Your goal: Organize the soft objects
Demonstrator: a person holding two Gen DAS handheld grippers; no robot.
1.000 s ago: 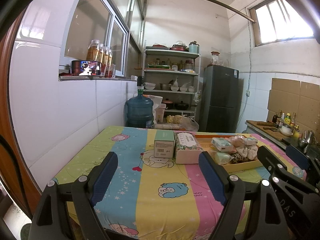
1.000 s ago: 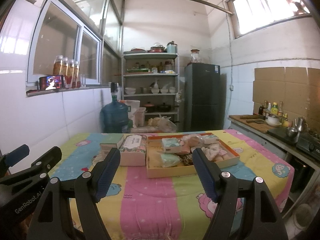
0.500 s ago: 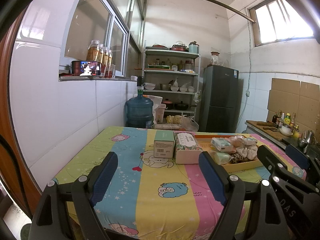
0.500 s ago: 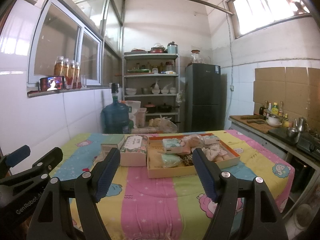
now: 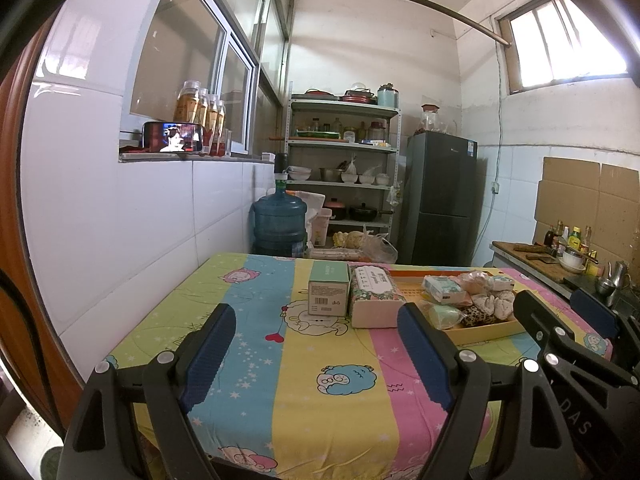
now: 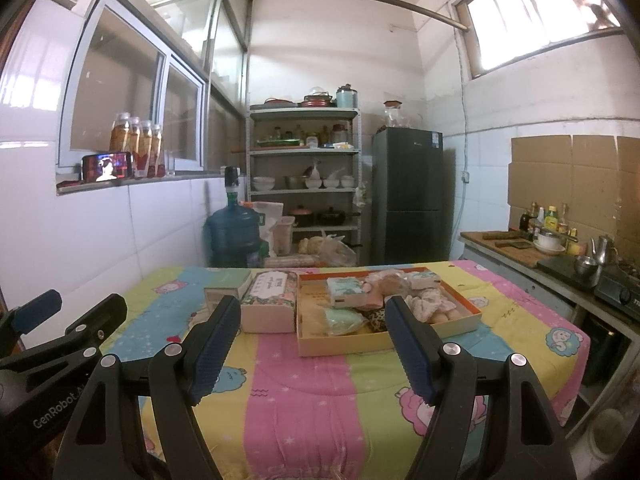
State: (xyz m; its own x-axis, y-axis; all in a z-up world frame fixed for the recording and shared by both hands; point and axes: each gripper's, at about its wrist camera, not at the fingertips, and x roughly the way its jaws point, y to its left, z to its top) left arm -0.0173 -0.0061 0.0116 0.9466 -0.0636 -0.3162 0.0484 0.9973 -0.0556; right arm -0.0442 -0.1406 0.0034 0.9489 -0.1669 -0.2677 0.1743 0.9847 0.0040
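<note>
Left gripper (image 5: 316,344) held above the near edge of the table (image 5: 332,420), jaws spread wide, nothing between them; right gripper (image 6: 312,338) likewise spread and empty, held over the near end of the striped cartoon cloth (image 6: 312,400). Soft objects (image 6: 376,300) lie heaped in a shallow orange-rimmed tray (image 6: 344,346) at mid-table, well apart from both grippers; a pale green pouch (image 6: 344,318) sits at the tray's near left. A floral tissue box (image 6: 270,300) stands just left of the tray; a green carton (image 5: 329,292) stands just beside it, further left.
</note>
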